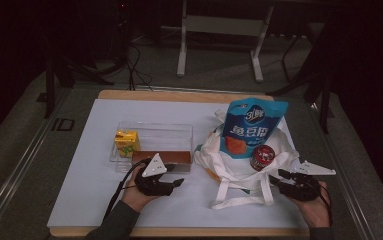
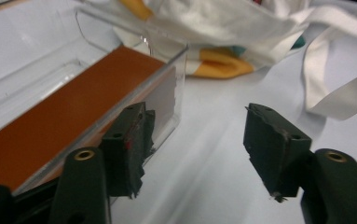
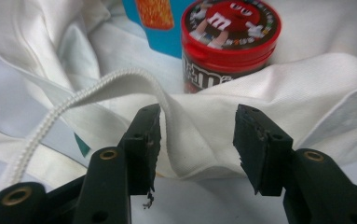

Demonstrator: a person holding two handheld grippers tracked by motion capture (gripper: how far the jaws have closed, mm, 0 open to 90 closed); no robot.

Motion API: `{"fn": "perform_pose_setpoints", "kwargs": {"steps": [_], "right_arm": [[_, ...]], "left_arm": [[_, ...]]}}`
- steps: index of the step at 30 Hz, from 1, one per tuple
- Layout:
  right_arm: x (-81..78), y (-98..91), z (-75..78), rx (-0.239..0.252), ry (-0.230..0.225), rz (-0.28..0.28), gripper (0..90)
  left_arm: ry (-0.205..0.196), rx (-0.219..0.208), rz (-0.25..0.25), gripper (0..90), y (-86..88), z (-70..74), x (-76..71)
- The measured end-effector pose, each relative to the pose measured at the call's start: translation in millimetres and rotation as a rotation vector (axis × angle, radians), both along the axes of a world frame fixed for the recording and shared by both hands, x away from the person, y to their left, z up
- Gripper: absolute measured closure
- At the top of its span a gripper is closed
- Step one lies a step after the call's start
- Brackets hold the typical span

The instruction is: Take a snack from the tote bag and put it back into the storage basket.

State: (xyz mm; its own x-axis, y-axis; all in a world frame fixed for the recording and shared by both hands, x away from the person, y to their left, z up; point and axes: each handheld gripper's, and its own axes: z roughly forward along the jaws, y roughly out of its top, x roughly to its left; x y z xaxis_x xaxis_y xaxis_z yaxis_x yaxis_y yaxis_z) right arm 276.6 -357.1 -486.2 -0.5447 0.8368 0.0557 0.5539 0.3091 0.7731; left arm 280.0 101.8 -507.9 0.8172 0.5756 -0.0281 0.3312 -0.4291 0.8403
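Left gripper: jaws apart, empty, one at the bin corner
Right gripper: jaws apart around the bag edge, not pinching

A dim lab or studio. A white-covered table stands on grey carpet. Cables and metal stand legs lie behind it

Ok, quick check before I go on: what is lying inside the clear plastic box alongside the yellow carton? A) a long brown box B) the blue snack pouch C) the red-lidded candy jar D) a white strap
A: the long brown box lies along the near wall of the clear plastic box, with the yellow carton at its left end.
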Motion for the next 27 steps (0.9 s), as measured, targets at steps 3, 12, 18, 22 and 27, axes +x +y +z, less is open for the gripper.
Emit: {"fn": "perform_pose_setpoints", "kwargs": {"steps": [3,12,18,22,27], "right_arm": [[-0.9,-4.7,3.0,0.022,-0.001,0.0,52.4],[-1.5,-11.8,18.4,0.039,-0.032,0.016,60.5],[5.0,-11.7,29.9,0.026,-0.048,0.018,64.2],[10.6,-9.1,35.4,0.016,-0.052,0.022,65.6],[19.4,-6.5,37.2,0.014,-0.048,0.025,64.7]], "left_arm": [[0.008,0.008,-0.003,39.4,-1.2,-4.2,1.3],[0.0,0.007,-0.027,38.0,-2.9,-14.8,1.3],[0.006,0.014,-0.049,38.1,-5.5,-21.0,2.9],[0.013,0.044,-0.071,38.6,-9.5,-25.8,2.8],[0.012,0.059,-0.093,38.6,-13.5,-29.7,-0.8]]}}
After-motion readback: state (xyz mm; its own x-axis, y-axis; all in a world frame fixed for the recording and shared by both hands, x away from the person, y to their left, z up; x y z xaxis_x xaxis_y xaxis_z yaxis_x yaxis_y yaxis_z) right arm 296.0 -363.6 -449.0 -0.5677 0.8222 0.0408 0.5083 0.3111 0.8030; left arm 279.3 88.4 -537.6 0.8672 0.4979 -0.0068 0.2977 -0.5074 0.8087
